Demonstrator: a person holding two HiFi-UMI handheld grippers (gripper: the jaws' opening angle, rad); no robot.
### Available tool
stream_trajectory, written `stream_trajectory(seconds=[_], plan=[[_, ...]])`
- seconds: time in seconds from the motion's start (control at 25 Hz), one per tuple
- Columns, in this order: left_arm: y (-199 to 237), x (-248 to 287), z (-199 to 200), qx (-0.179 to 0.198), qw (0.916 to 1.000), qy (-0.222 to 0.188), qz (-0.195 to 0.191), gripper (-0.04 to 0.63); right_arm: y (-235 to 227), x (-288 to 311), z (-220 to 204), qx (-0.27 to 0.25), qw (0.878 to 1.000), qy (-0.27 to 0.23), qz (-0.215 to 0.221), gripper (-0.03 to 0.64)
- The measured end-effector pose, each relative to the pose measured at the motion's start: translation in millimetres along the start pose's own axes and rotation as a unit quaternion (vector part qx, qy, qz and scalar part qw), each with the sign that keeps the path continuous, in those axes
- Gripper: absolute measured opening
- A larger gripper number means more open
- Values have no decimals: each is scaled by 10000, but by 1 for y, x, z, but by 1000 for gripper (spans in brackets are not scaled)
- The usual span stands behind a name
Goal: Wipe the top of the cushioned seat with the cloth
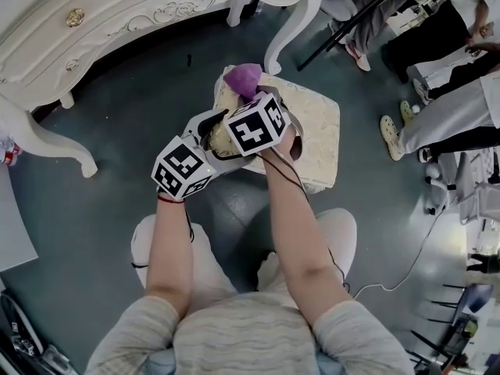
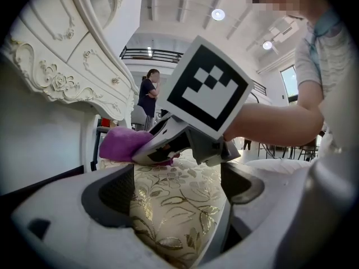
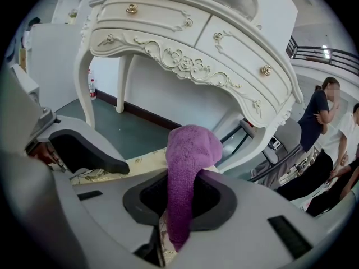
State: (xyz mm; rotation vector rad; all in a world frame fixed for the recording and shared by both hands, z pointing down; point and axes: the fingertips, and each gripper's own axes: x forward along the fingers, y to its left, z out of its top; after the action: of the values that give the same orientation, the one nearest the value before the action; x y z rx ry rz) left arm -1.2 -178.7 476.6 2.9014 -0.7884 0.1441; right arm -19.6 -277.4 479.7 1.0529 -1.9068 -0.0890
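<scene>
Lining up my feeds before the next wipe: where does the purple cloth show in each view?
Head view: purple cloth upper centre, on the upper left corner of the cushioned seat.
Left gripper view: cloth left of centre, on the seat.
Right gripper view: cloth centre, clamped between the jaws.
Shared landmark: the gold-patterned seat, in all three.

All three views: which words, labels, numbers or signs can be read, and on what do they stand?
None can be read.
Cubes on the left gripper and the right gripper: black-and-white square patterns only, no letters.
Red label on the bottle: too small to read.
</scene>
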Motion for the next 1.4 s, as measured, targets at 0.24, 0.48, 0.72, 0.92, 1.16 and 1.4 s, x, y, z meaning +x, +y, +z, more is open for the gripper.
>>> stream_trajectory(seconds=[0.24,0.48,0.72,0.92,1.16,1.4], plan=[[-1,0,1,-22,10000,-8,-61,477,10,-9,-2,-47,9999,-70,120,66],[0,0,0,-70,9999,-43,-98,477,18,-15,-5,-82,9996,-101,261,66],[-1,1,0,-18,10000,12,-87,477,24,-22,-7,22,9990,-130,416,66],[0,1,-1,4,10000,50,-69,477,17,-26,-16,126,9991,-162,368,66],[0,2,-1,12,10000,61,-70,477,5,-32,-32,279,9992,-145,229,66],[-2,2,0,14,9999,61,-90,477,-6,-37,-47,364,9993,-85,96,66]])
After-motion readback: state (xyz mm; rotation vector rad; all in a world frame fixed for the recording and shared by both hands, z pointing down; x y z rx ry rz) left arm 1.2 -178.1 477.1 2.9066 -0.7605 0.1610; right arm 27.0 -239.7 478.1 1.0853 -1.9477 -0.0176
